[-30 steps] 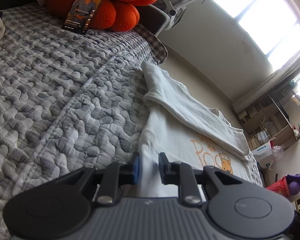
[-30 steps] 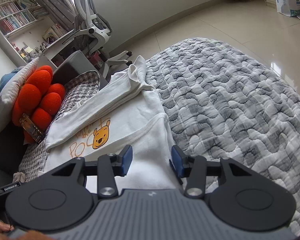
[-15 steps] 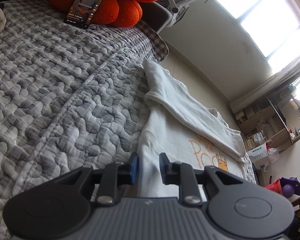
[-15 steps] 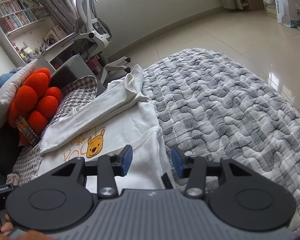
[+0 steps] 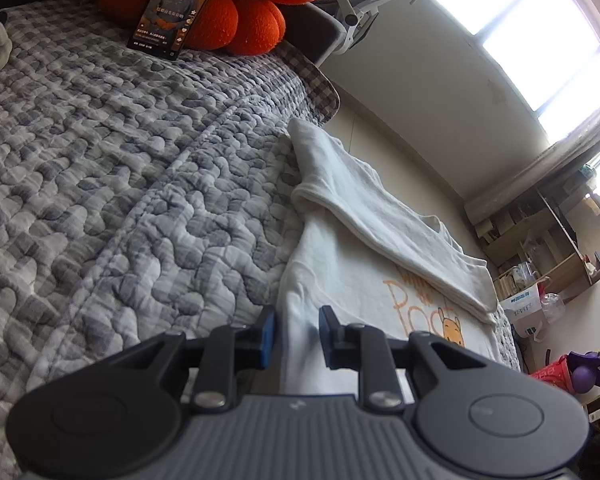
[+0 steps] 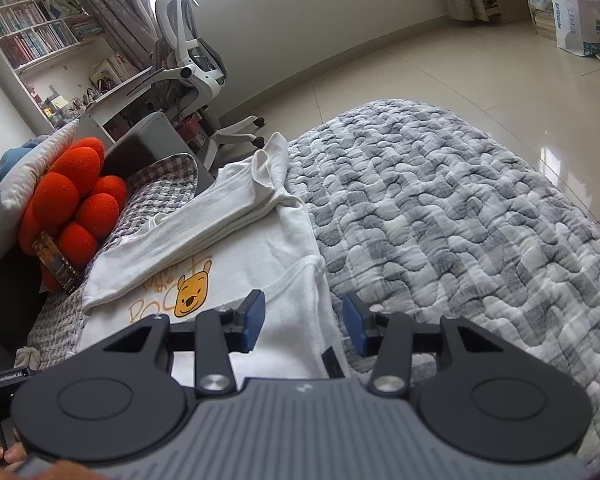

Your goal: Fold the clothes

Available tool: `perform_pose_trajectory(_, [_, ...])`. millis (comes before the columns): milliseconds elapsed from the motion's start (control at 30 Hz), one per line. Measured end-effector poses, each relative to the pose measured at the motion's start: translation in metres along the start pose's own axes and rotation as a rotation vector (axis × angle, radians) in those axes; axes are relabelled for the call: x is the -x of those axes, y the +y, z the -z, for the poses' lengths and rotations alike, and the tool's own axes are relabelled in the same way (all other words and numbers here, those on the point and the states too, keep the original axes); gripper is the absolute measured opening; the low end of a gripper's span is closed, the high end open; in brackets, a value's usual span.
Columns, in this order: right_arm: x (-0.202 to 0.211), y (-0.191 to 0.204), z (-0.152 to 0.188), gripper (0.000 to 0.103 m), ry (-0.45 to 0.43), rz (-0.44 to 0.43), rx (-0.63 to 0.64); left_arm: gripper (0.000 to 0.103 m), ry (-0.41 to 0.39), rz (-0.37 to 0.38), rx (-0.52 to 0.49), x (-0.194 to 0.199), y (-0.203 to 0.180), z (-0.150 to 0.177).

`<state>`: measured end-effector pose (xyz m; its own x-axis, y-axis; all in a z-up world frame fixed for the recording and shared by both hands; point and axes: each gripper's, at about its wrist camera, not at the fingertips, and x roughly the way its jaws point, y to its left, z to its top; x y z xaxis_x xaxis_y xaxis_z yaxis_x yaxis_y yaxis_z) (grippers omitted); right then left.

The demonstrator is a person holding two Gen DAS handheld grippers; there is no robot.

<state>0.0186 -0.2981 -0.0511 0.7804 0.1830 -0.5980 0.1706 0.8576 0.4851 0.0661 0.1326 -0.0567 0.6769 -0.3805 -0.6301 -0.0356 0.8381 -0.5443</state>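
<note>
A white T-shirt [image 5: 352, 280] with an orange bear print lies on the grey quilted bed, its far side folded over into a long strip [image 5: 380, 220]. It also shows in the right wrist view [image 6: 260, 264], with the folded strip [image 6: 204, 232] above the bear print [image 6: 190, 296]. My left gripper [image 5: 296, 334] is open, its jaws a small gap apart over the shirt's near edge. My right gripper [image 6: 304, 322] is open wide, straddling the shirt's near sleeve edge. Neither holds cloth.
The grey quilt [image 5: 120, 184] covers the bed. An orange flower-shaped cushion [image 5: 236, 4] with a phone [image 5: 176, 4] leaning on it sits at the head. An office chair [image 6: 192, 64], bookshelves and tiled floor [image 6: 460, 64] lie beyond the bed.
The left gripper's jaws have opened slightly and it has shifted a little toward the shirt. The right gripper has drawn back a bit along the shirt, still open.
</note>
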Motion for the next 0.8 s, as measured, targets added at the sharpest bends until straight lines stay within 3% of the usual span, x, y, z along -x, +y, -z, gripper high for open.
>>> perform_pose_trajectory(200, [0.000,-0.008,0.001,0.047,0.009,-0.002,-0.061,0.021,-0.012,-0.019,-0.023,0.002,-0.004,0.003])
perform_pose_trajectory(800, [0.002,-0.007,0.003,0.047,0.012,-0.004,-0.049,0.021,-0.021,-0.039,-0.068,0.000,-0.010,0.006])
